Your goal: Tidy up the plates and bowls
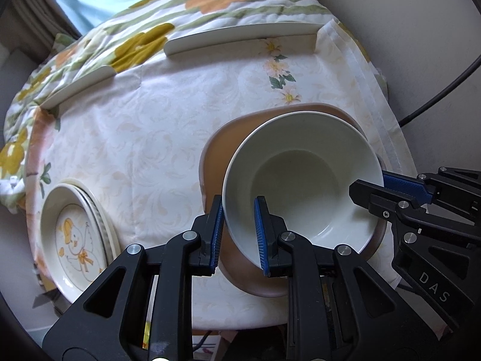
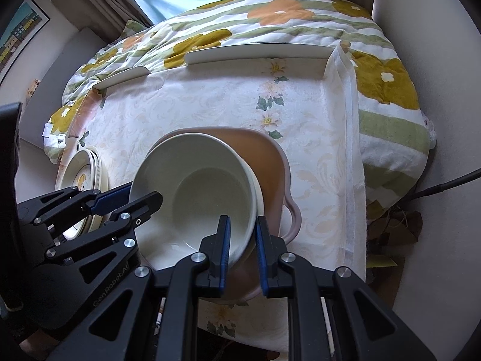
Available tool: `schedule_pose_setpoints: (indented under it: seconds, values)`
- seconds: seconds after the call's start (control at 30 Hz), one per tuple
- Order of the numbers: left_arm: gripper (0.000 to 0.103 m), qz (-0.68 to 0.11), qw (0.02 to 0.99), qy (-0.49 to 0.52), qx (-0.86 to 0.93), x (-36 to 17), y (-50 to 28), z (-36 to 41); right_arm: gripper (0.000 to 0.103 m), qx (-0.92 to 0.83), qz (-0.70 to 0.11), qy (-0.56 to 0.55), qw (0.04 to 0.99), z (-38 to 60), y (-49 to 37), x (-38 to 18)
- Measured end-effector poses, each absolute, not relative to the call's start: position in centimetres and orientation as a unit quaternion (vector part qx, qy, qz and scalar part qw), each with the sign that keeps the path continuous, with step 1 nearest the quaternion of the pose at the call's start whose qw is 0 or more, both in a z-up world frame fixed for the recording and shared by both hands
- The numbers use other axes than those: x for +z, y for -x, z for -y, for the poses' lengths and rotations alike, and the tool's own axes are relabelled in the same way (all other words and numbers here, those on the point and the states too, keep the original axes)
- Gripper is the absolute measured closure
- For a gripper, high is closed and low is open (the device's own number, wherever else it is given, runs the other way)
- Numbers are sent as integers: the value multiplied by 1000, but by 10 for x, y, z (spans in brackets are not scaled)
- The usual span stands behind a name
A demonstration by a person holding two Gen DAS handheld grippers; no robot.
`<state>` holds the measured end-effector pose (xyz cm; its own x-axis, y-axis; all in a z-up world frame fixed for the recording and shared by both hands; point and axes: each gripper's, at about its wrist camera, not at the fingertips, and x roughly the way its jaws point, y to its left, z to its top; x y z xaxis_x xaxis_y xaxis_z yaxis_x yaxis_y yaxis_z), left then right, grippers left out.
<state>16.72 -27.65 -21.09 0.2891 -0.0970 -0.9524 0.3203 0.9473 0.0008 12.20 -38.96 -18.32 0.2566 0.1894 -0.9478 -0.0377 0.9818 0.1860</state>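
While both grippers pinch opposite sides of its rim, the white bowl (image 1: 300, 180) sits tilted over the brown dish (image 1: 216, 156) near the table's (image 1: 135, 138) right edge; left gripper (image 1: 239, 234) and right gripper (image 2: 243, 249) are clamped on it. Plates (image 1: 75, 234) are stacked at the left edge.

White bowl (image 2: 195, 186) between both tools

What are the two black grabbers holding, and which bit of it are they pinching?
Both hold the white bowl by its rim: the left gripper pinches one side, the right gripper the opposite side. The bowl sits over the brown dish.
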Motion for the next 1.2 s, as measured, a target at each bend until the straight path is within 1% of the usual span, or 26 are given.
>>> schedule_pose_setpoints:
  seconds: [0.2,0.33,0.37,0.43,0.5,0.57,0.67,0.7,0.73,0.77,0.8,0.83,0.93,1.07,1.2]
  values:
    - [86,-578,800,-94,-132,-208,-166,275,88,73,-604,-64,791,390,-122,-183]
    - [81,-577,801,-86,-135,-205,-165,275,88,75,-600,-69,793,391,-120,-179]
    - [78,-575,803,-87,-133,-203,-164,275,88,77,-599,-70,794,391,-120,-177]
    - [67,-566,810,-91,-126,-195,-162,273,88,82,-593,-77,797,395,-120,-170]
    - [41,-547,823,-84,-125,-180,-160,268,88,86,-581,-89,804,402,-119,-160]
    - [29,-527,838,-74,-125,-164,-158,261,88,85,-570,-89,813,408,-117,-147]
    - [27,-500,854,-65,-130,-139,-154,249,88,89,-554,-86,824,414,-112,-126]
    - [25,-489,860,-65,-129,-131,-153,245,87,92,-549,-80,827,415,-109,-119]
    - [22,-478,867,-67,-124,-122,-150,240,76,95,-544,-75,830,414,-107,-113]
    - [12,-466,874,-70,-118,-116,-148,236,50,98,-538,-68,834,414,-103,-107]
    - [2,-452,882,-73,-111,-110,-145,231,32,100,-532,-60,839,413,-99,-101]
    - [0,-438,889,-78,-105,-105,-141,225,8,100,-526,-52,843,412,-96,-97]
    - [0,-433,890,-87,-111,-105,-137,214,7,95,-528,-20,843,409,-86,-90]
    - [0,-477,864,-102,-124,-123,-135,202,7,67,-551,33,831,406,-78,-96]
    - [0,-524,832,-87,-160,-145,-132,197,7,80,-580,37,810,409,-76,-118]
